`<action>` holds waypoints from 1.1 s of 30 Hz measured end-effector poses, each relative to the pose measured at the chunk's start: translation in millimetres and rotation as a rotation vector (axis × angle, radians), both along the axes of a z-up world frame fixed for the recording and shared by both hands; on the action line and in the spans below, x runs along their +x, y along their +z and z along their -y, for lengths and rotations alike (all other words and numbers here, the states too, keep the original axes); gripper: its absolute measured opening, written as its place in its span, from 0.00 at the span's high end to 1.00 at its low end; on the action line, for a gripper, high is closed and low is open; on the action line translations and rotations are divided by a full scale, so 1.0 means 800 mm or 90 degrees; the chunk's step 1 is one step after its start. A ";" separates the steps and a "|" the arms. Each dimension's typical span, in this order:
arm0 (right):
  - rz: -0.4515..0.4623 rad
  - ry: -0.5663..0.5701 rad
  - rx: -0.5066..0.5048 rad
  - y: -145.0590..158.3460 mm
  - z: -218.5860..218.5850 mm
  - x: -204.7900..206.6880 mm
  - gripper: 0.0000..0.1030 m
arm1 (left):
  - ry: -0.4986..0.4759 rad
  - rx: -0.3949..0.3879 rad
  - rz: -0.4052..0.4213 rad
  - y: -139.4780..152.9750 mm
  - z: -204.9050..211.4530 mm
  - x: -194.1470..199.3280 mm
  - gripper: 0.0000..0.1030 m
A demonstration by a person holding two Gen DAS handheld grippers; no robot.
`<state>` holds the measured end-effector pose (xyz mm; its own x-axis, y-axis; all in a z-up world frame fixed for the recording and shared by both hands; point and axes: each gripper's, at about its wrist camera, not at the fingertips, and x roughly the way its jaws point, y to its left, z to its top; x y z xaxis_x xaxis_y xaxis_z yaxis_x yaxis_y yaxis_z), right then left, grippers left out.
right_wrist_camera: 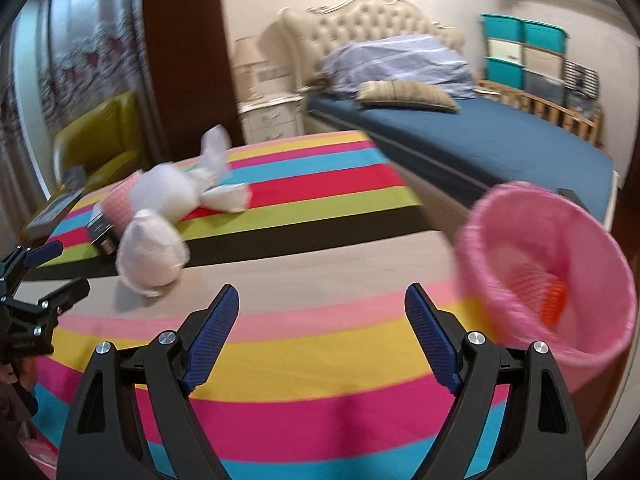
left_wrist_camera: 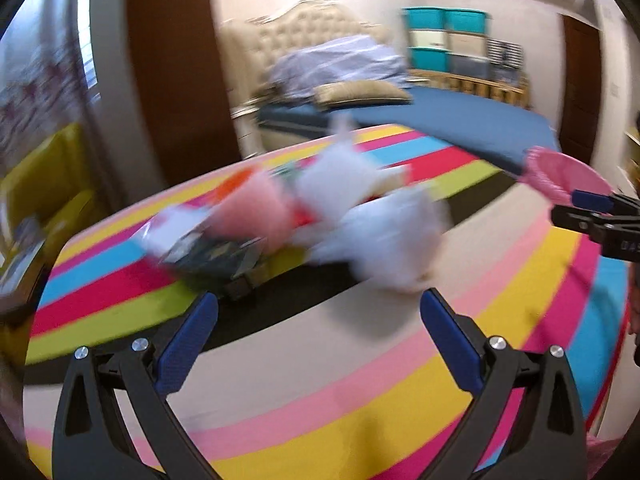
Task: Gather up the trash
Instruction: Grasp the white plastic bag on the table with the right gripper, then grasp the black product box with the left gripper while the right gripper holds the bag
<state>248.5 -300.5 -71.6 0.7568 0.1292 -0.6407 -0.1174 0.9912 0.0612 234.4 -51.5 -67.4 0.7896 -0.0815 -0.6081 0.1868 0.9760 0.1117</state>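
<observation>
1. Two grippers hang over one striped tablecloth (right_wrist_camera: 320, 320), which covers the whole table and is the biggest thing in view; a bed (right_wrist_camera: 500, 136) stands behind it.
2. Pink wastebasket (right_wrist_camera: 552, 280): it sits at the table's right edge, just right of the right gripper (right_wrist_camera: 322, 300), with something orange already in its bottom. Judging by the task, this is where the trash should end up.
3. White stuffed rabbit (right_wrist_camera: 160, 208): it lies on the far left of the cloth. It looks like a toy and not trash, so leave it.
4. Trash pile: in the left wrist view, blurred wrappers and a dark packet (left_wrist_camera: 216, 256) lie beside the rabbit, just ahead of the left gripper (left_wrist_camera: 320, 308). What each piece is cannot be told through the blur.
5. Tongs: the left ones gape wide and empty; the right ones are open too, holding nothing.
6. To do this well, slow the left hand, choose one piece at the pile's near edge, and straddle it clear of the rabbit before squeezing.
</observation>
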 end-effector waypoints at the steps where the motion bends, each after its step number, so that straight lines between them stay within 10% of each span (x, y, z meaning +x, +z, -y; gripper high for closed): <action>1: -0.004 0.011 -0.001 -0.001 -0.010 0.004 0.22 | 0.024 0.001 0.000 -0.001 -0.015 -0.003 0.05; 11: -0.038 0.125 -0.005 -0.008 -0.117 0.031 0.19 | 0.155 -0.025 -0.013 -0.005 -0.121 -0.005 0.05; 26: -0.076 0.173 -0.006 -0.030 -0.162 0.081 0.18 | 0.193 -0.033 -0.025 -0.007 -0.123 -0.009 0.05; 30: -0.066 0.202 0.002 -0.027 -0.158 0.073 0.60 | 0.183 -0.032 -0.036 -0.008 -0.113 -0.004 0.05; 33: -0.047 0.226 -0.004 -0.023 -0.157 0.059 0.67 | 0.174 -0.028 -0.040 -0.007 -0.102 0.001 0.05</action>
<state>295.5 -174.5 -90.1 0.6170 0.3726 -0.6932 -0.4505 0.8894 0.0770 235.5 29.9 -73.1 0.7467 0.1013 -0.6574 -0.0784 0.9949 0.0643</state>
